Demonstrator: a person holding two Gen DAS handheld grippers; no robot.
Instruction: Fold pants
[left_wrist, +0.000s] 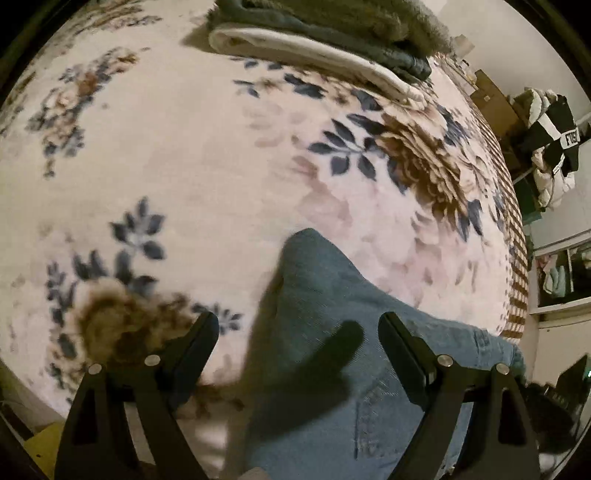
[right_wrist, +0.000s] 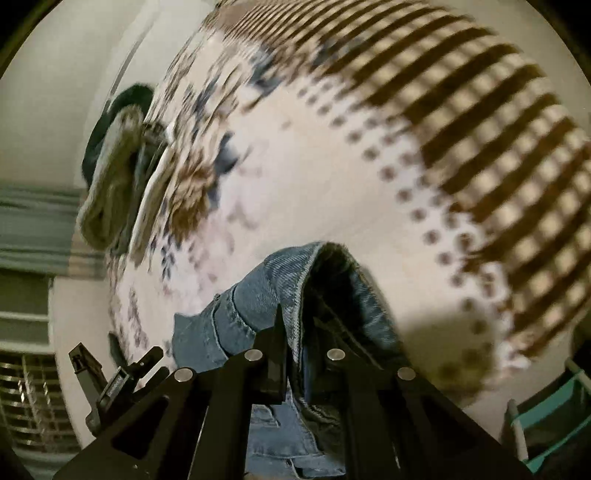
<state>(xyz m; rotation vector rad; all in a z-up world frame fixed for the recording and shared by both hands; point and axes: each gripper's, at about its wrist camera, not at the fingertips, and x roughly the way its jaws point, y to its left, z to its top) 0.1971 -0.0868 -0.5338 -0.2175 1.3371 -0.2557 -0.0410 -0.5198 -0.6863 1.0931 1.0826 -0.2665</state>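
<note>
The right gripper (right_wrist: 295, 332) has its fingers pinched together on a fold of the jeans (right_wrist: 258, 295), at what looks like the waistband or a hem; the denim arches up ahead of the tips and drapes back under them. The left gripper (left_wrist: 299, 332) is spread wide and holds nothing. It hovers above the jeans, which run between its fingers and out ahead to a rounded end lying on the blanket (left_wrist: 184, 166).

The main risk, as I judge it, is the single pinch. Denim is heavy, and a grip on one edge could slip if the cloth is lifted or swung fast; the right view is motion-blurred, which suggests speed. With the left gripper idle, the free end could drag, bunch, or fold crooked. The plush blanket may also catch the fabric and pull the fold off line.

Further out, the blanket is pale with blue leaves and brown flowers, with a brown striped border at its edge. Well ahead of the left gripper sits a stack of folded bedding (left_wrist: 332, 33). Off to its right, beyond the bed, clothes (left_wrist: 550, 140) are piled by a wall.
</note>
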